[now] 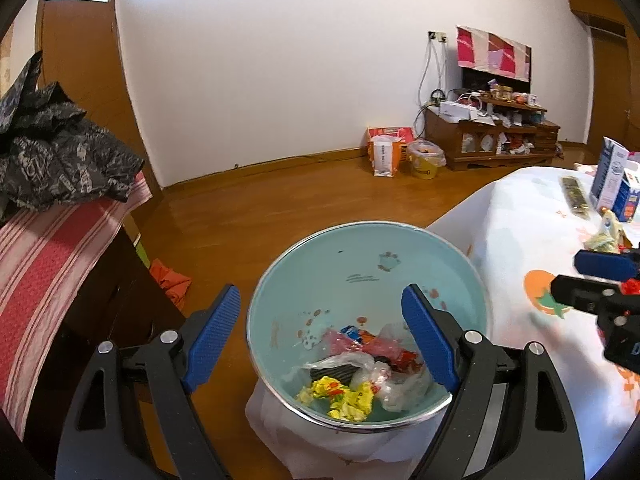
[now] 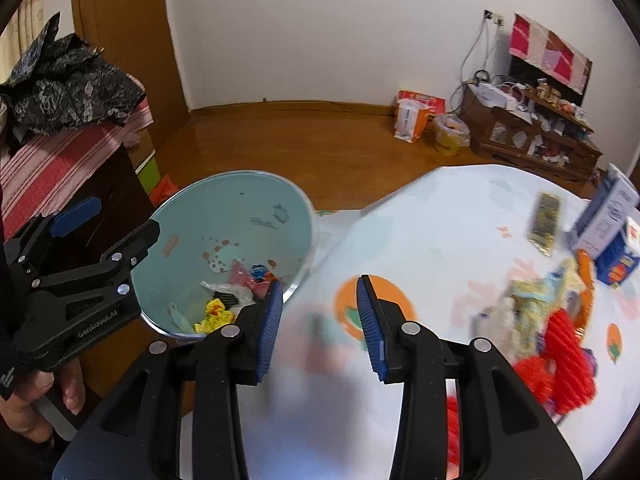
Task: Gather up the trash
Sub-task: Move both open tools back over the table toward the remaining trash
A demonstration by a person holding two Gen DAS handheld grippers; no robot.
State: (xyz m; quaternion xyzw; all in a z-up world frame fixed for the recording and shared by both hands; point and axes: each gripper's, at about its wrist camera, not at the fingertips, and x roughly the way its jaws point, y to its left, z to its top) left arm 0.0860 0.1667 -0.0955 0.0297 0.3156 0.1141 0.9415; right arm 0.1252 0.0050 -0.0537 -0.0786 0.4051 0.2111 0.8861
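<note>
The left tool (image 1: 320, 340) hangs open and empty over the bin (image 1: 360, 240) at lower centre, while the right tool (image 2: 320, 324), part-open and empty, faces the wrappers (image 2: 532, 304) at right on the tabletop (image 2: 440, 220)

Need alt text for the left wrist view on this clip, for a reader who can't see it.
The open, empty left gripper hangs over a pale blue trash bin holding crumpled wrappers, a yellow one nearest. To the right, the right gripper reaches over a white table with cartons; behind are a wooden floor and a white wall.
</note>
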